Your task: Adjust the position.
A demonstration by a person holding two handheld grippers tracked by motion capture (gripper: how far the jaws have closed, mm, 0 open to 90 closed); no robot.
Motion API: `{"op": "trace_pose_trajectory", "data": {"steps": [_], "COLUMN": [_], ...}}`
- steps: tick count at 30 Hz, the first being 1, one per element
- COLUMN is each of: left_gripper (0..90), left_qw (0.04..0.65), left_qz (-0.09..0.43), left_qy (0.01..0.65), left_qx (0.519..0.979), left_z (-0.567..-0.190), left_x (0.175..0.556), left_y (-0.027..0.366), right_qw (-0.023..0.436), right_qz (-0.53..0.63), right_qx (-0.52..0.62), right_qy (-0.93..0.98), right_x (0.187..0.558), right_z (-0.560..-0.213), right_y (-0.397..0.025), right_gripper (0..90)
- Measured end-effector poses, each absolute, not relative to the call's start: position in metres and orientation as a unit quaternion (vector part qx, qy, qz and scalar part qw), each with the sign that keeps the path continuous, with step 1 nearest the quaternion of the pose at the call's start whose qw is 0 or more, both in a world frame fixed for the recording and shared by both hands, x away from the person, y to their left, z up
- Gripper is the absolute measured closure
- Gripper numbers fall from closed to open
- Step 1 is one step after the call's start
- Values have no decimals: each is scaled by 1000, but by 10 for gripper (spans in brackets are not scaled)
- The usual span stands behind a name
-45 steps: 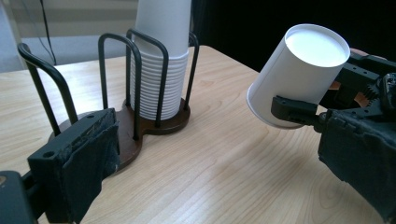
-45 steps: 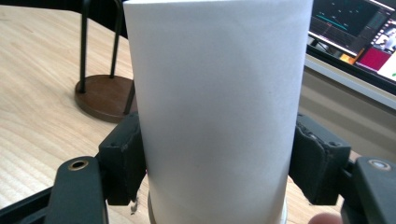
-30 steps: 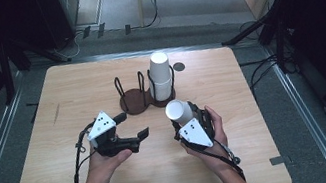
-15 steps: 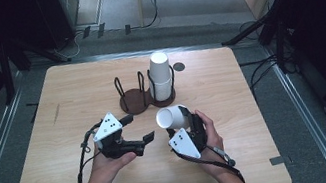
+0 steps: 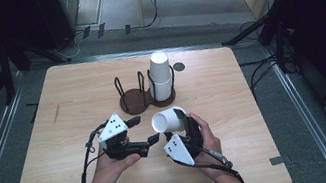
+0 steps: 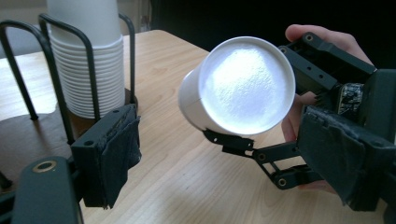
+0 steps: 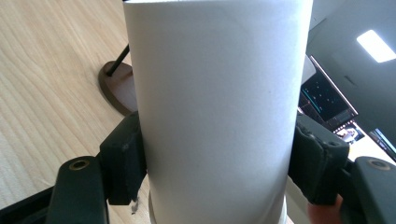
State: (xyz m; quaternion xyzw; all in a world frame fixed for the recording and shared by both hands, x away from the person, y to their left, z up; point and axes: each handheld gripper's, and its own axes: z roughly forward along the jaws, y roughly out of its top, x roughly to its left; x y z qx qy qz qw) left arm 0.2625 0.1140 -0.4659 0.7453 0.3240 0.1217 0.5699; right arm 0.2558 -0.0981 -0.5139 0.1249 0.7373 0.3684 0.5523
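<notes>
High view puts the white paper cup (image 5: 168, 120) tipped on its side above the surface (image 5: 52, 111), pinched across its wall by the right gripper (image 5: 180, 125), its mouth turned toward the left gripper (image 5: 143, 131). That gripper's jaws stand spread, just short of the rim. Behind them, the cup stack (image 5: 160, 75) sits in one ring of the wire holder (image 5: 136, 92). One cup looks separated; the handover is not yet done.

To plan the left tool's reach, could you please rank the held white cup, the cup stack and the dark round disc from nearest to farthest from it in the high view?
From the left tool:
1. Held white cup, just right, clamped in the right tool.
2. Cup stack, in the holder's right side, farther back.
3. Dark round disc, beyond the stack, near the table's far edge.
</notes>
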Motion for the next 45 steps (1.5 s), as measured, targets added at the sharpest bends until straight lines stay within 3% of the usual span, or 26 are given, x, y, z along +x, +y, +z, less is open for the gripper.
{"op": "trace_pose_trajectory", "data": {"steps": [24,30,34,45], "left_gripper": [208,248,323,337], "left_qw": [540,540,545,544], "left_qz": [111,115,118,116], "left_qy": [323,320,316,319], "left_qx": [769,770,768,767], "left_z": [-468,-467,-466,-466], "left_x": [263,262,261,261], "left_y": [104,104,105,106], "right_qw": [542,542,543,544], "right_qz": [373,376,376,374], "right_qx": [64,54,52,49], "right_qy": [751,749,749,749], "right_x": [245,244,244,245], "right_z": [-520,-520,-520,-521], "right_y": [-85,-85,-85,-86], "right_gripper": [286,284,279,267]}}
